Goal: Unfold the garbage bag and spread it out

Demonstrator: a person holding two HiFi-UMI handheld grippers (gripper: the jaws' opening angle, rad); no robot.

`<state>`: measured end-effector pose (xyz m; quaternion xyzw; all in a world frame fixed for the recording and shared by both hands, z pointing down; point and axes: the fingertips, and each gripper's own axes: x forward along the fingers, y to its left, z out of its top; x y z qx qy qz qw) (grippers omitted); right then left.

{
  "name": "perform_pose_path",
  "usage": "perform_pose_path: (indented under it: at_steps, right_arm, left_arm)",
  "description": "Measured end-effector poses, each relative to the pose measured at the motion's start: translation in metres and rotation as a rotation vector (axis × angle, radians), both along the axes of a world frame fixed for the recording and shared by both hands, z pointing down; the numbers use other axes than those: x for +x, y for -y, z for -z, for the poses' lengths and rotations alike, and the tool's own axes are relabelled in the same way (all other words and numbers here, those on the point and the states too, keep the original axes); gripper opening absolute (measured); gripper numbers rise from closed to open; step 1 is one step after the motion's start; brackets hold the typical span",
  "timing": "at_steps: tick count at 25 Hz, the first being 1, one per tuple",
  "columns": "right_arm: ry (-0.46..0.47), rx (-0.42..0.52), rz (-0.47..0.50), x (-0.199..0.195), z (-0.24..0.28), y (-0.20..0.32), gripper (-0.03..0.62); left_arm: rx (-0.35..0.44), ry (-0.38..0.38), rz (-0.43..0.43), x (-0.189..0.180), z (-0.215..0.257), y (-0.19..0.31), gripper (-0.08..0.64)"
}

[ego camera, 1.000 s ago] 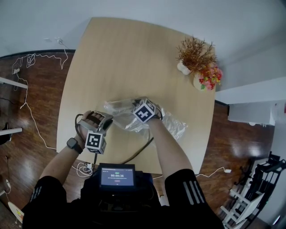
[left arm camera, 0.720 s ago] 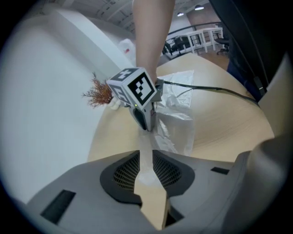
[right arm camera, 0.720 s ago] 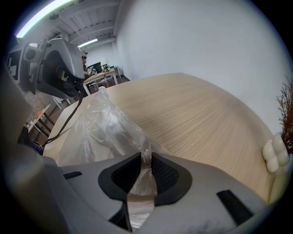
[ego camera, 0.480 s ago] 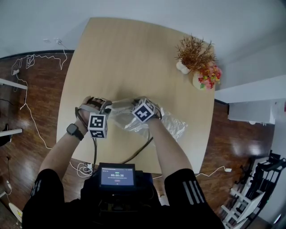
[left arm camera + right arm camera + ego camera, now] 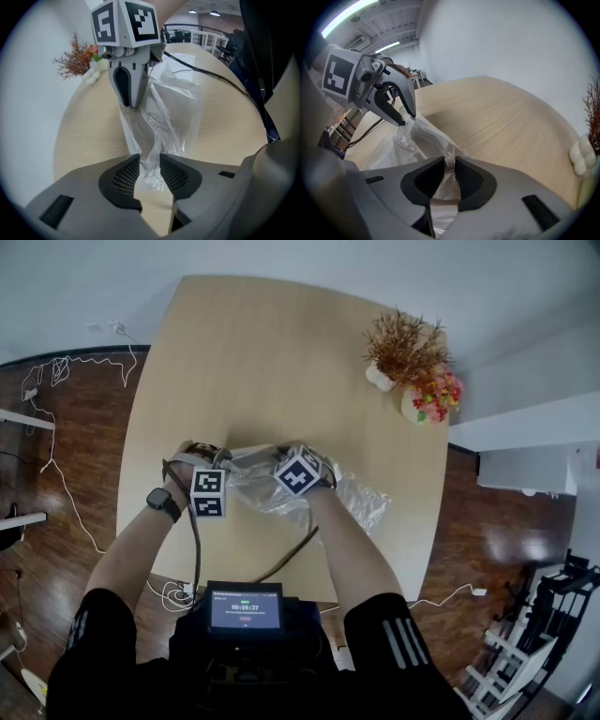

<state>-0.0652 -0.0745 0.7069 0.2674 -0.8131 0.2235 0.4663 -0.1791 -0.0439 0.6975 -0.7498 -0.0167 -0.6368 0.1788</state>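
At the table's (image 5: 262, 352) near edge, the garbage bag (image 5: 361, 502) lies crumpled. The right gripper (image 5: 449, 169) pinches a fold, anchoring it. The left gripper (image 5: 150, 165), its jaws just been opening, loosely straddles the bag's end, unclamped, probably readying a spreading pull.

Open-plan office or lab space: a pale wooden worktop (image 5: 262, 343) set against white walls (image 5: 375, 268), dark wood flooring (image 5: 66, 493) with loose white cables (image 5: 58, 363), ceiling strip lighting (image 5: 347, 16), and a decorative dried shrub (image 5: 405, 348) beside potted flowers (image 5: 431, 397).
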Motion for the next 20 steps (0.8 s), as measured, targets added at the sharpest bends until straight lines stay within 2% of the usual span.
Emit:
perform_pose_path:
  at_steps: [5,11,16,20]
  right_arm:
    - [0.011,0.006,-0.007,0.000,0.000,0.000,0.106]
    - [0.043,0.032,-0.019,0.000,0.003,0.002,0.107]
    - [0.096,0.052,-0.054,0.005,0.018,0.008,0.109]
    - [0.134,0.105,-0.086,0.018,0.040,0.010,0.109]
  left_arm:
    - [-0.069,0.029,0.035,-0.001,-0.016,-0.004,0.143]
    - [-0.108,0.027,0.071,0.000,-0.018,-0.003,0.156]
    - [-0.106,0.040,0.067,0.000,-0.018,-0.004,0.155]
    - [-0.109,0.038,0.066,-0.003,-0.018,-0.004,0.144]
